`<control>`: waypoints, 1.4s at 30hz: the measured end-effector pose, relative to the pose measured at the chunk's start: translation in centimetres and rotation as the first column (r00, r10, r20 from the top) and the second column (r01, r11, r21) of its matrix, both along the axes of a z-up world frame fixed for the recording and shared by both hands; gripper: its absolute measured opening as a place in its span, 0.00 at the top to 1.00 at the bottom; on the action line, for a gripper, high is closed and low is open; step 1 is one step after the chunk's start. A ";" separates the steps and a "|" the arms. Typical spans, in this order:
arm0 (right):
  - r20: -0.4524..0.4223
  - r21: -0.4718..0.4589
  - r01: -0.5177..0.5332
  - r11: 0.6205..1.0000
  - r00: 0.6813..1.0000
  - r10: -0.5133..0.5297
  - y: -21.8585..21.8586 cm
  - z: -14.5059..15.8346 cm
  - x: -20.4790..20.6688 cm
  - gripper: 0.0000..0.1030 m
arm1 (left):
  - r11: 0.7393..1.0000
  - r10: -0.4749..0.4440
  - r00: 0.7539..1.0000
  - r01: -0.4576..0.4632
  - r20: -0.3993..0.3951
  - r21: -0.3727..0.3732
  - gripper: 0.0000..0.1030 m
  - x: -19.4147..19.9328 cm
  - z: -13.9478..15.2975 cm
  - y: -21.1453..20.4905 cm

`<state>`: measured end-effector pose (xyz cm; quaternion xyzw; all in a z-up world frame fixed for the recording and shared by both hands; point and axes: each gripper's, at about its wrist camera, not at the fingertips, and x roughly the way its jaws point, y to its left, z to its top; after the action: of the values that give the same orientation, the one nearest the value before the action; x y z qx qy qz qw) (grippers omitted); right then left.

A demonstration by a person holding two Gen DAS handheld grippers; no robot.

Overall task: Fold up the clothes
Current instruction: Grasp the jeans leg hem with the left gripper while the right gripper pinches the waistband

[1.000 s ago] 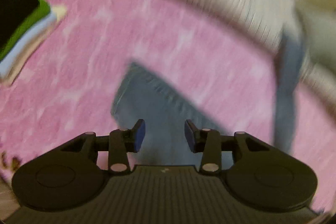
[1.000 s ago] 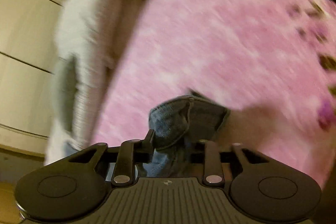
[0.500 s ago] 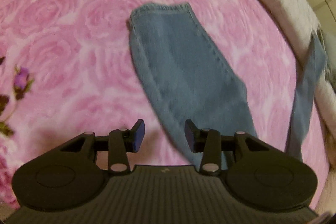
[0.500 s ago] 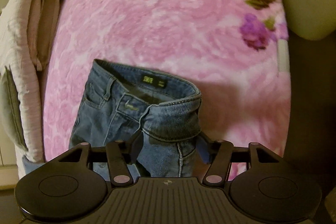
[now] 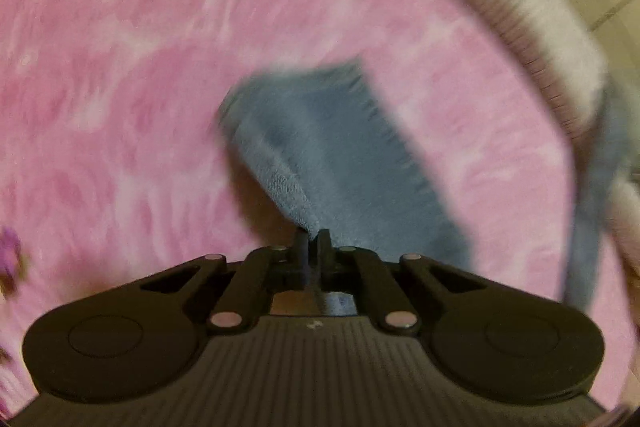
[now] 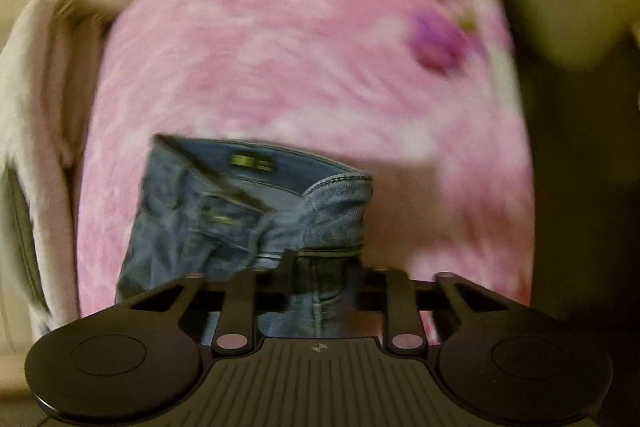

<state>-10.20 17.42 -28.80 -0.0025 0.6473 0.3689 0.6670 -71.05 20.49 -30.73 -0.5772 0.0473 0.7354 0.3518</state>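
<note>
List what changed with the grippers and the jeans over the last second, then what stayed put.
The left gripper, open beside the leg half a second ago, has shut on the leg's edge of the jeans. The right gripper keeps its hold at the waistband, as before. The jeans still lie on the pink blanket; both views are blurred by motion.

A pink floral blanket [image 5: 120,107] lies beside a cream ribbed cushion [image 5: 532,11].

Jeans [image 6: 248,211]: blue denim, lighter faded patches, small dark label with yellow-green print inside the waistband. Bedspread [image 6: 304,67]: pink, mottled rose pattern, purple flower and olive-brown leaf motifs. Blanket [image 5: 532,11]: off-white, ribbed. Grippers: black.
</note>
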 end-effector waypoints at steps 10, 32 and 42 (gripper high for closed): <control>0.089 -0.104 -0.192 0.976 0.975 0.201 0.5 7.1 -2.5 0.52 | 0.970 -0.138 0.981 0.106 -0.137 -0.219 0.90 -2.8 6.3 -10.8; -0.061 0.008 -0.008 1.000 0.998 0.009 -8.0 -7.1 1.2 0.86 | 0.978 0.082 0.996 -0.073 0.039 -0.198 0.89 3.8 0.9 -18.4; 0.144 -0.004 -0.136 0.991 0.980 0.136 -3.4 -2.0 5.0 0.87 | 0.976 0.167 0.985 -0.160 0.038 -0.150 0.73 5.3 -0.3 -20.4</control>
<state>-5.18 14.01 -30.82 -0.0714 0.5950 0.4143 0.6850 -65.80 0.14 -31.07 -0.6216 0.0445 0.7417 0.2478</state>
